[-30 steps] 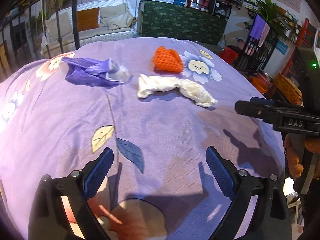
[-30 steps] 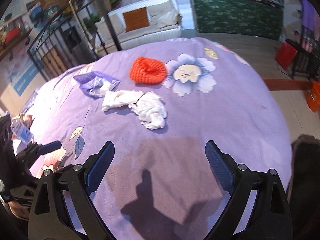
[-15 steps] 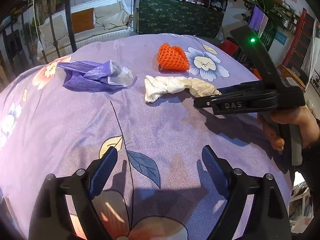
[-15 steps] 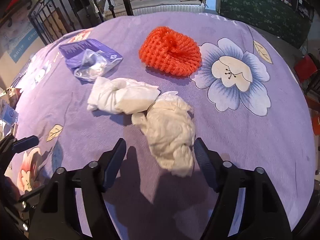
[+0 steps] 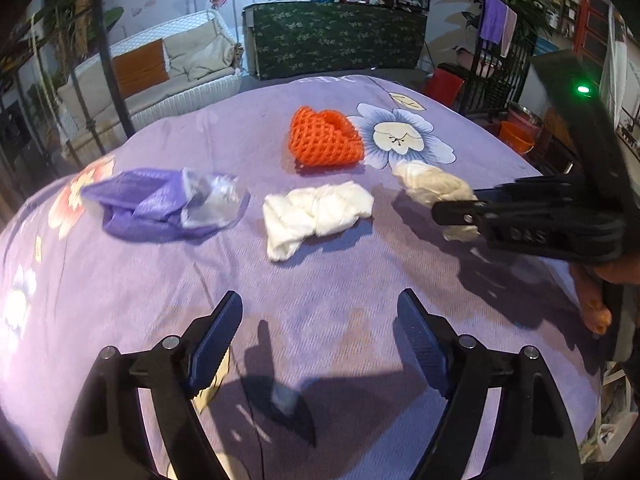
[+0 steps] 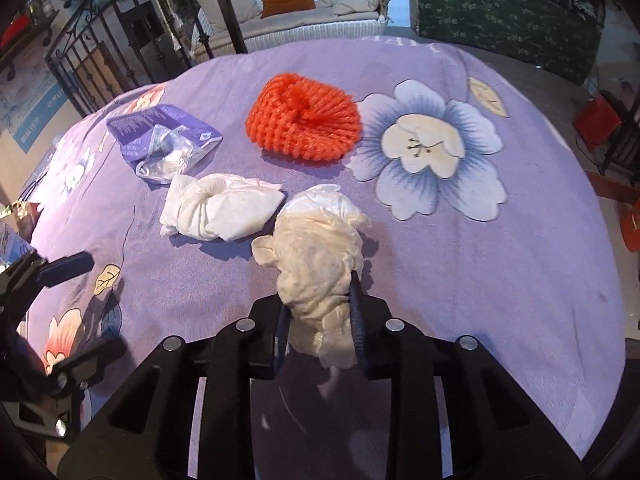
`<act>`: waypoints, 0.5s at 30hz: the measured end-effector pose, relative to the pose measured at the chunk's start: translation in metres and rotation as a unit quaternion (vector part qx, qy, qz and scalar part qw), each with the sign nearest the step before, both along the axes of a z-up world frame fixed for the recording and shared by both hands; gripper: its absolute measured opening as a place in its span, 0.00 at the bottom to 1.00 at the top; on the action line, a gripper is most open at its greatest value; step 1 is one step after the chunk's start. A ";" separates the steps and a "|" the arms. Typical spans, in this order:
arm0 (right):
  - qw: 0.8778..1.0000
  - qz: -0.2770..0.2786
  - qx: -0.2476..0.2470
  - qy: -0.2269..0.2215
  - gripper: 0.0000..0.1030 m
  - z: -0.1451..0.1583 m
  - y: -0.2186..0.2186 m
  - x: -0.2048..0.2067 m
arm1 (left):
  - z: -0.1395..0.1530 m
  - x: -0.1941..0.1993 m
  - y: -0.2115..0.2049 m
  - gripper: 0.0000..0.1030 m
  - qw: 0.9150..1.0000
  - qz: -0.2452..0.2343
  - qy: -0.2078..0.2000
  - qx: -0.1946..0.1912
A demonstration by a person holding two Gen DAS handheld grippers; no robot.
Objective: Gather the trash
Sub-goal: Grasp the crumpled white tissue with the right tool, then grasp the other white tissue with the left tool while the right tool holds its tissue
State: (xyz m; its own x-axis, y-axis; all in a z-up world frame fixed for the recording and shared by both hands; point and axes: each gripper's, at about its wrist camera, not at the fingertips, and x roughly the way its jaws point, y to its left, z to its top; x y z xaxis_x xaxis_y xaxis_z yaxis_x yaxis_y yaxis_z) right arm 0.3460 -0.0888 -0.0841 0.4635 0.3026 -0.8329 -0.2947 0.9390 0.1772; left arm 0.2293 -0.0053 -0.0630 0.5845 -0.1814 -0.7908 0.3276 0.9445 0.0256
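On the purple flowered cloth (image 6: pixel 500 280) lie an orange foam net (image 6: pixel 306 118), a purple wrapper (image 6: pixel 160 140) with clear plastic, a white crumpled tissue (image 6: pixel 220 208) and a cream crumpled tissue (image 6: pixel 320 256). My right gripper (image 6: pixel 320 320) is closing, and its pads press on the cream tissue's near end. From the left wrist view that gripper (image 5: pixel 456 214) reaches in from the right onto the cream tissue (image 5: pixel 432 182). My left gripper (image 5: pixel 316 328) is closing slowly with nothing between its fingers, short of the white tissue (image 5: pixel 316 216). The orange net (image 5: pixel 324 142) and purple wrapper (image 5: pixel 160 204) lie beyond.
A person's hand (image 5: pixel 600 288) holds the right gripper at the table's right edge. Behind the table stand a white wicker sofa (image 6: pixel 304 4), a green-covered counter (image 5: pixel 340 40), a black metal railing (image 6: pixel 112 56) and orange buckets (image 5: pixel 516 136) on the floor.
My right gripper moved forward over the cream tissue and closed from wide open onto it. My left gripper slid toward the white tissue and narrowed a little.
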 end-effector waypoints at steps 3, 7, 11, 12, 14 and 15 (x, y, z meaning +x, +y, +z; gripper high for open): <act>1.000 -0.013 0.016 -0.007 0.27 0.009 -0.013 -0.011 | -0.001 0.015 -0.013 0.72 1.000 -0.014 -0.008 0.017; 0.999 -0.032 0.029 -0.012 0.27 0.019 -0.032 -0.025 | -0.006 0.035 -0.026 0.70 0.999 -0.025 -0.005 0.032; 0.998 -0.048 0.042 -0.010 0.27 0.025 -0.047 -0.035 | -0.015 0.057 -0.038 0.67 0.998 -0.027 0.001 0.057; 0.998 -0.052 0.045 -0.011 0.27 0.026 -0.051 -0.038 | -0.017 0.061 -0.039 0.64 0.998 -0.026 0.004 0.061; 0.997 -0.058 0.050 -0.012 0.27 0.028 -0.056 -0.045 | -0.021 0.070 -0.041 0.61 0.998 -0.021 0.012 0.062; 0.997 -0.060 0.052 -0.013 0.27 0.029 -0.058 -0.048 | -0.022 0.073 -0.042 0.59 0.998 -0.019 0.017 0.059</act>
